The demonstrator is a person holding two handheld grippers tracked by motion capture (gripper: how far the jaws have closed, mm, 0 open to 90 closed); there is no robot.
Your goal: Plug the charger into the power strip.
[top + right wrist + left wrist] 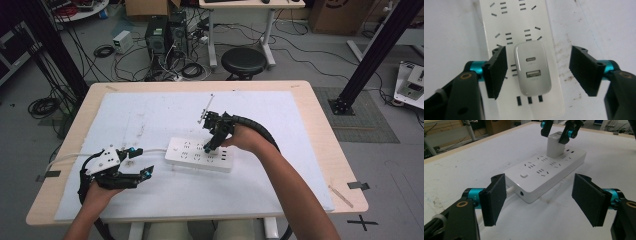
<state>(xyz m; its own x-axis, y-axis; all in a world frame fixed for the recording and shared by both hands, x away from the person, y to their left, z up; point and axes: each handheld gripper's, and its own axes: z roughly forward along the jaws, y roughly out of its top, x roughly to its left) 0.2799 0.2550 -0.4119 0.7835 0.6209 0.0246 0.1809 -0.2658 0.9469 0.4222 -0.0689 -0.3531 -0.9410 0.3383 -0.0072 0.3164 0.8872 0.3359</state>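
Note:
A white power strip lies on the white mat, with a white charger plugged upright into one of its sockets. My right gripper hangs over the charger with its jaws open. A pad stands on either side of the charger and neither one presses on it. In the left gripper view, the charger stands on the strip between the right gripper's blue-tipped fingers. My left gripper rests open on the mat at the strip's switch end, holding nothing. In the high view it sits left of the strip.
The white mat covers most of the wooden table. The strip's white cable runs off to the left edge. A thin pale stick lies behind the right hand. Beyond the table's far edge stands a black stool.

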